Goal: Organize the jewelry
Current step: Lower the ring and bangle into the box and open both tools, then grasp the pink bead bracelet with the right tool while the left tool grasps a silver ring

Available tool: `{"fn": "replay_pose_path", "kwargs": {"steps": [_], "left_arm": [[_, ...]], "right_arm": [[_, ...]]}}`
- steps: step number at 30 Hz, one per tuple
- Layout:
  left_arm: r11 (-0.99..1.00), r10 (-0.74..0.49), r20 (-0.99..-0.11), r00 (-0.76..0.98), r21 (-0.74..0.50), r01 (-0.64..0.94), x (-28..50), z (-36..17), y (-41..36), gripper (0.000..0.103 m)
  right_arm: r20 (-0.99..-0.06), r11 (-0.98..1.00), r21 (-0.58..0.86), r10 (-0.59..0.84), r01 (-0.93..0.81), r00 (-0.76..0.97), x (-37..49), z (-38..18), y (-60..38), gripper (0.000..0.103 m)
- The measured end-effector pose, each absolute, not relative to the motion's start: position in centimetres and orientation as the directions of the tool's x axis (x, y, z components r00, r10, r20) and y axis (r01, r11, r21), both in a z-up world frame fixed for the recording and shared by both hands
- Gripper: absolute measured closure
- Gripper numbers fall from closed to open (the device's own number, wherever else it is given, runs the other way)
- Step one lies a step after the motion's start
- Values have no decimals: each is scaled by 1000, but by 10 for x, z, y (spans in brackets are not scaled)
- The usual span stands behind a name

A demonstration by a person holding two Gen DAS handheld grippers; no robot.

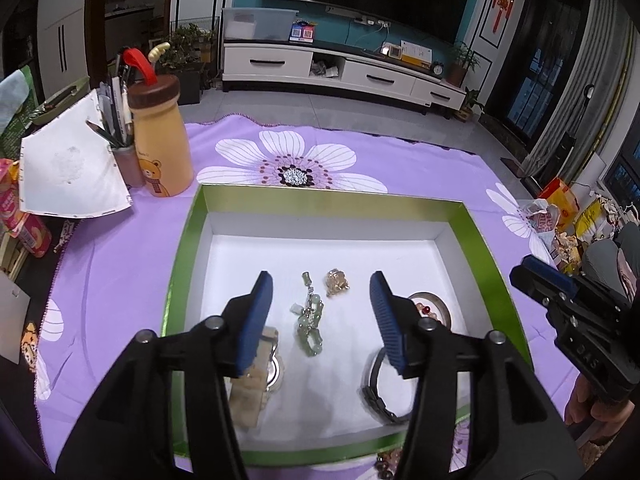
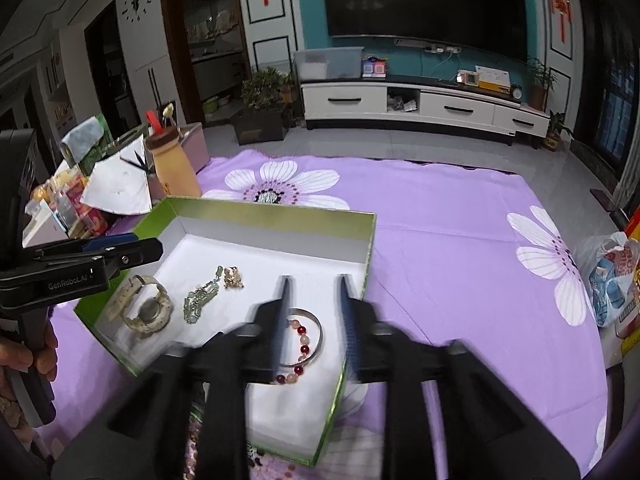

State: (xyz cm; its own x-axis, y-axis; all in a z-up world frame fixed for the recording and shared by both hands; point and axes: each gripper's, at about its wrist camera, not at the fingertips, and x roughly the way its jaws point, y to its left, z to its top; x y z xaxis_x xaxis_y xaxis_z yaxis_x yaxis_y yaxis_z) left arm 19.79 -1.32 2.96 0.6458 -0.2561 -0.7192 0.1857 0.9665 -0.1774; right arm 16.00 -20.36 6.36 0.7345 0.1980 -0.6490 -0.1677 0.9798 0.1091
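A green box [image 1: 332, 194] with a white floor lies on the purple flowered cloth [image 1: 120, 264]. Inside it are a jade bead bracelet [image 1: 310, 326], a small gold piece [image 1: 337, 282], a beige watch [image 1: 262, 376], a dark watch [image 1: 376, 394] and a silver bangle with red and pink beads [image 1: 436, 306]. My left gripper [image 1: 321, 280] hangs open above the jade bracelet, holding nothing. In the right wrist view my right gripper [image 2: 314, 284] is open over the bangle [image 2: 310, 334] at the box's [image 2: 280, 214] right side, its pads clear of it.
A bear-printed bottle [image 1: 160, 136], a pen cup [image 1: 126, 160] and a white sheet [image 1: 68, 168] stand left of the box. Loose beads [image 1: 384, 464] lie outside its near rim. A plastic bag of snacks [image 2: 612, 276] sits at the cloth's right edge.
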Motion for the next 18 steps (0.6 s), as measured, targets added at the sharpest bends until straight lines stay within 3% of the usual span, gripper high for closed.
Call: {"fn": "replay_pose_path", "kwargs": {"steps": [3,5,9,11,18], "left_arm": [[968,-252,-710,657,-178,179,188,36,-8,35],[969,-246,-708,663,-180,168,180,41,-4,18],[970,-242,-686,686,-191,151,158,52,6,4],[966,-256,-678,689,-208,154,147,55,10,3],[957,-288,-677,677,-235,172,108,54,18,2]], "right_arm": [[-631,981,109,191,-158,752,145,72,-209,58],[-622,982,116,187,-147,760,135,77,-213,48],[-601,982,136,187,-130,777,111,87,-227,37],[-598,981,148,189,-125,779,100,90,-232,29],[-615,975,156,219,-155,758,61,89,-235,21]]}}
